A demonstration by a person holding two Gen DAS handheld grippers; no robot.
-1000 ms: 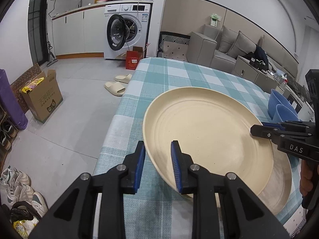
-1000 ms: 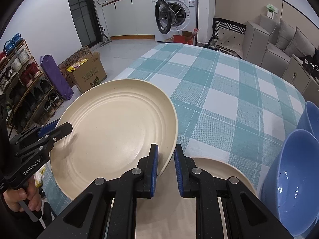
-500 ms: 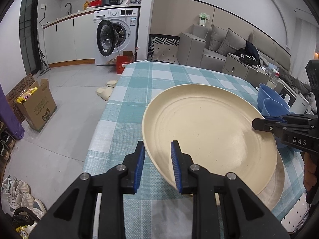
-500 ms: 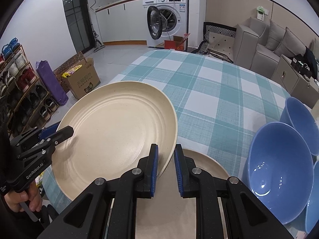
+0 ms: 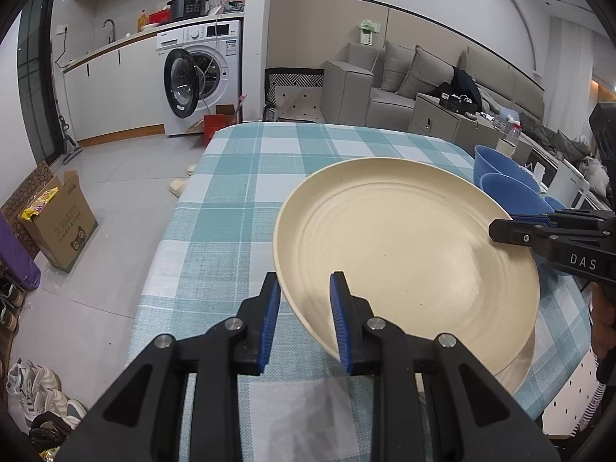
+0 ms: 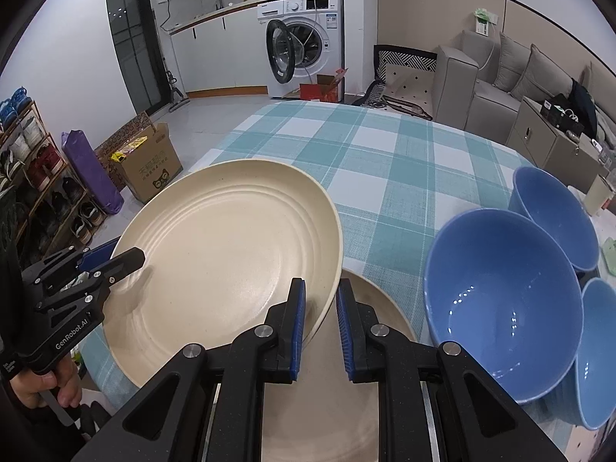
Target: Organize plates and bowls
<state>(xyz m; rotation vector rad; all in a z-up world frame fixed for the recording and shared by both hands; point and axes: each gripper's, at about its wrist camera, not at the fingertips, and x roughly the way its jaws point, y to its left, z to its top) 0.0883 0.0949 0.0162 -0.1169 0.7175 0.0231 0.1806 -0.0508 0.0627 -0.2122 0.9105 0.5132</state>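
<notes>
Bright even indoor light; sharp focus; fisheye bending, dark vignetted corners.

Beyond my tabletop [image 5: 246, 177] under its checked cloth, a washing machine [image 6: 304, 46] stands door ajar, a grey sofa [image 5: 389, 81], a cardboard box [image 6: 148, 169], perhaps shoes on a rack [image 6: 34, 177].

Both grippers are matte black with angular cut-out arms, silver round screws and ribbed blue pads [image 5: 338, 321]. The left gripper [image 6: 115, 260], at the frame's lower left, reads "GenRobot.AI" in white; the right gripper [image 5: 500, 227], at the right edge, reads "DAS".
</notes>
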